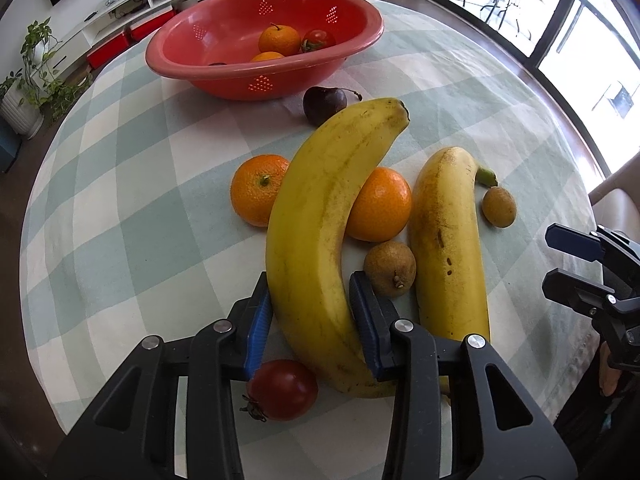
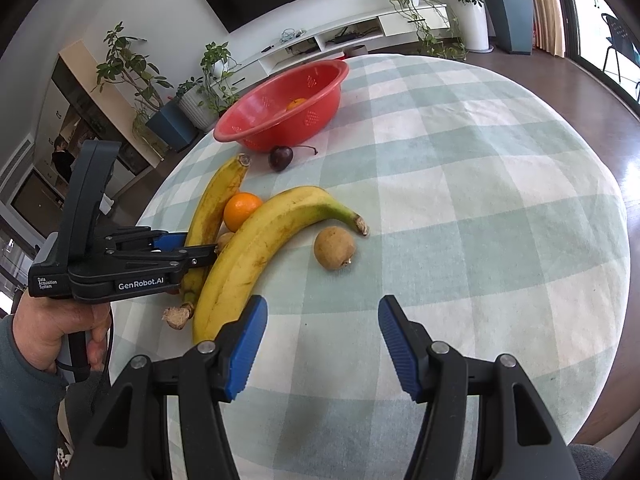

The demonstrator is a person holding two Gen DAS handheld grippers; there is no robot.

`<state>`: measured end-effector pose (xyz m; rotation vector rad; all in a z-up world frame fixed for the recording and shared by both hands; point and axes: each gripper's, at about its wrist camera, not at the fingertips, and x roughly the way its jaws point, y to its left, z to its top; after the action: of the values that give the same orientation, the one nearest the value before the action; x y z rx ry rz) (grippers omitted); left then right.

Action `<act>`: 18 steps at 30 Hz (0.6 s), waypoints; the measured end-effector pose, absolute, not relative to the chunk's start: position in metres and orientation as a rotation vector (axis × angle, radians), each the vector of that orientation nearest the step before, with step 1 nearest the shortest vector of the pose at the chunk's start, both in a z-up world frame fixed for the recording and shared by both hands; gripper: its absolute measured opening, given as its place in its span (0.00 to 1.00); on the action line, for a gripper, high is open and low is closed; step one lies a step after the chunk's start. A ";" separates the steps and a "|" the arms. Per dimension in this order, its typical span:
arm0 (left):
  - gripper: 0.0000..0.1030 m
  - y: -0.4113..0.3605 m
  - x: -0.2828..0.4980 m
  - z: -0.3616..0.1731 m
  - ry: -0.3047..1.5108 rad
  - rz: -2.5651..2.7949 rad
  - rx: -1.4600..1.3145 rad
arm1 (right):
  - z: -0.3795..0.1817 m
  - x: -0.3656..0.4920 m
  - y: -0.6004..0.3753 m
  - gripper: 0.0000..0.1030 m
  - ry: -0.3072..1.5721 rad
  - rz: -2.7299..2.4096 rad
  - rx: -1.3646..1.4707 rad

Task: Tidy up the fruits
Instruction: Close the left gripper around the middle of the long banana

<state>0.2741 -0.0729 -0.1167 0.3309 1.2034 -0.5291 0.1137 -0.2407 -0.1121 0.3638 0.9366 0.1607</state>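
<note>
My left gripper point(image 1: 308, 312) is shut on a yellow banana point(image 1: 320, 216), its blue pads on both sides; the banana lies across two oranges point(image 1: 258, 188) point(image 1: 382, 204). A second banana point(image 1: 448, 240) lies to its right, with two small brown fruits point(image 1: 390, 268) point(image 1: 499, 206) beside it. A red tomato point(image 1: 282, 390) sits under the left finger. A dark plum point(image 1: 324, 105) lies in front of the red basin point(image 1: 264, 76), which holds oranges and a tomato. My right gripper point(image 2: 322, 340) is open and empty above the cloth, near the second banana point(image 2: 256, 248) and a brown fruit point(image 2: 334, 248).
The round table has a green and white checked cloth point(image 2: 480, 200). Its edge curves close on the right and the near side. The right gripper shows in the left wrist view point(image 1: 576, 264). Plants and a TV shelf stand behind the table.
</note>
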 end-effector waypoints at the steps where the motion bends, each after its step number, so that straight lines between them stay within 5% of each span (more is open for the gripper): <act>1: 0.35 -0.073 0.275 -0.116 1.206 -0.538 0.336 | -0.112 0.114 -0.241 0.60 0.937 0.160 0.363; 18: 0.29 -0.066 0.280 -0.107 1.153 -0.556 0.342 | -0.115 0.114 -0.241 0.60 0.947 0.150 0.360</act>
<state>0.2801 -0.0664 -0.1068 0.3424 1.1529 -0.5556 0.1142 -0.2415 -0.1152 0.3598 0.9466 0.1504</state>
